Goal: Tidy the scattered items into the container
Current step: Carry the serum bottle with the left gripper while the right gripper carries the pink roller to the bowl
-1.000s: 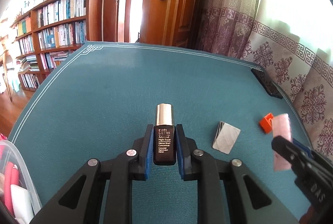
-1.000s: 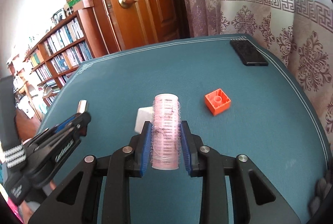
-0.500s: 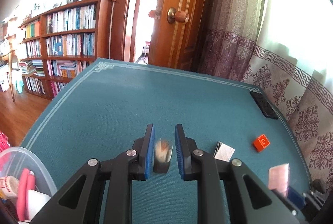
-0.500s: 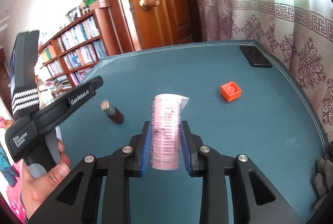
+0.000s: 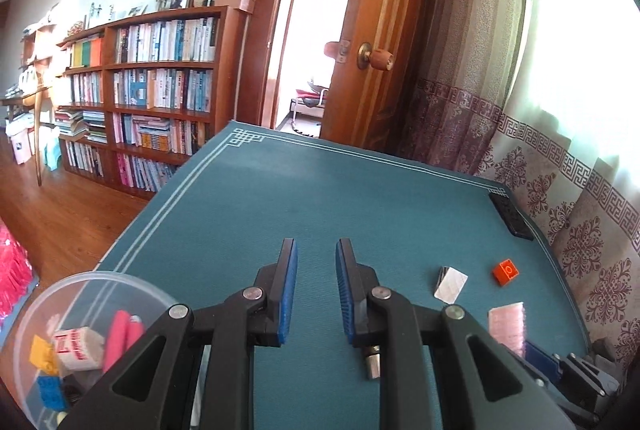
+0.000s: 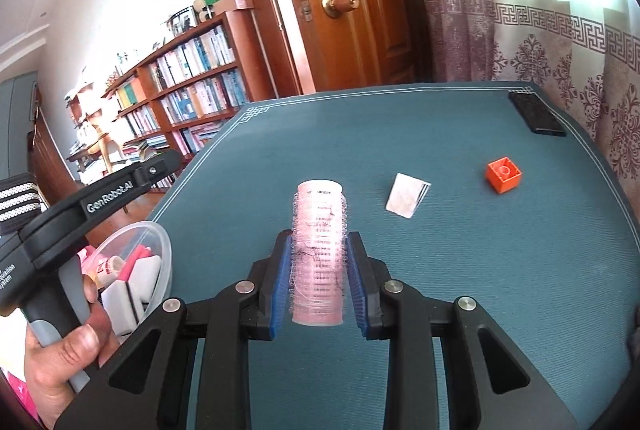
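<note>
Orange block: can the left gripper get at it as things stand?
Probably yes. The left gripper is open and empty, and only bare mat and a white card lie between it and the orange block.

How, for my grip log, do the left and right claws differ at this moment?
1. The left claw is open with nothing between its pads; the right claw is shut on the pink hair roller.
2. The left claw is held beside the clear container; the right claw is farther from it, over the teal table.
Both are black with blue pads.
</note>
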The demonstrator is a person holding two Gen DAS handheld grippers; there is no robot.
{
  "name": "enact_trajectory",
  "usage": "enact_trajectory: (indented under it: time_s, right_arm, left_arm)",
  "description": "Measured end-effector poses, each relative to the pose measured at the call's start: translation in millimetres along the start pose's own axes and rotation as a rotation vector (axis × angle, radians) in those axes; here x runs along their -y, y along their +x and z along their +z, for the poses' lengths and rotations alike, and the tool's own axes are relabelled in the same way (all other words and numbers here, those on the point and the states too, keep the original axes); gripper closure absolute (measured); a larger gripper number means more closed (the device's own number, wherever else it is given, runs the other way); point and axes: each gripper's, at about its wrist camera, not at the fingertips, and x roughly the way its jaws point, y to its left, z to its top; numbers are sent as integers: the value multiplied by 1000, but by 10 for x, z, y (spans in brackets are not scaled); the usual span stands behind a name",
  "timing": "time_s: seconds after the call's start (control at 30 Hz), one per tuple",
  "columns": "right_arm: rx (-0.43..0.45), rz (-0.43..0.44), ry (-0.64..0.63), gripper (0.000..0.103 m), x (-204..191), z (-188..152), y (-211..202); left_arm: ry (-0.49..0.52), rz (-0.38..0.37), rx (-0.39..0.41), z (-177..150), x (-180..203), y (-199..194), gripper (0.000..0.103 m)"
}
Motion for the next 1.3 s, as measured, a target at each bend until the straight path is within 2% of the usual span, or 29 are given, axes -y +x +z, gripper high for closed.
enact_trajectory:
  time_s: [0.13,0.27,0.5,0.67,0.9,0.93,0.97,1.03,1.13,1.2,1.27,1.3]
  right_arm:
    - [-8,8,3,73,-5,-33,14]
    - [-11,-8,20,73,101,-67,1]
    - [-19,-32,77,73,382,-104,-10]
    - [-18,-25,92,73,475,-125,-4]
    - [-22,-13,114,73,565,-143,19]
    - [-21,-12,115,73,575,-145,18]
    - [-19,-12,116,73,577,-150,14]
    - [-17,-12,119,73,587,-158,18]
    - [-21,-9,123,73,602,-161,30]
    - [-21,-9,125,73,609,-162,34]
    - [-22,-7,128,73,612,-160,34]
    - [-22,-8,127,73,612,-166,33]
  left_arm:
    - [-20,-1,-13,4,-95,-9,80]
    - [15,-6,-79,-110,33,179,71]
    - [115,-38,-196,-382,371,532,70]
    - [123,-58,-285,-531,458,731,70]
    - [126,-46,-296,-540,496,763,63]
    - [119,-50,-301,-541,490,764,55]
    - [111,-56,-305,-539,489,774,39]
    - [101,-50,-303,-551,477,779,24]
    - [127,-31,-307,-580,498,799,24]
    - [141,-25,-311,-600,508,815,28]
    - [150,-26,-331,-634,522,853,55]
    - [156,-22,-330,-641,524,862,57]
